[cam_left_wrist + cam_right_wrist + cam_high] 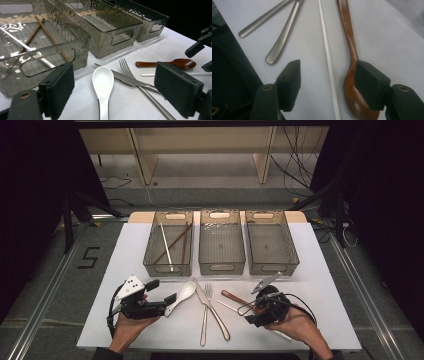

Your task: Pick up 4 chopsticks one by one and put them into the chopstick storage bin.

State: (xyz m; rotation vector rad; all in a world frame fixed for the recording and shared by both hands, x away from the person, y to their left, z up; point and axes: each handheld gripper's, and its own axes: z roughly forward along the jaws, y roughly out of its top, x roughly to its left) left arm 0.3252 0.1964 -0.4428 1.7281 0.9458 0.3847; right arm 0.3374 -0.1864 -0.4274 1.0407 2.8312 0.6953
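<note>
On the white tabletop (150, 245) lie a white ceramic spoon (185, 292), a steel fork (205, 317), a steel knife (216, 312), a brown wooden spoon (234, 297) and a white chopstick (227, 306). My left gripper (161, 292) is open at the front left, and the white spoon (103, 82) lies just ahead between its jaws. Low over the table at the front right, my right gripper (328, 68) is open. The white chopstick (327, 50) runs between its jaws, untouched. One jaw stands over the bowl of the wooden spoon (350, 47).
Three smoky clear bins stand in a row at the back. The left bin (150, 255) holds a white chopstick (166, 247) and brown chopsticks (175, 242). The middle bin (221, 268) and right bin (292, 252) hold nothing. The table's front edge is near both hands.
</note>
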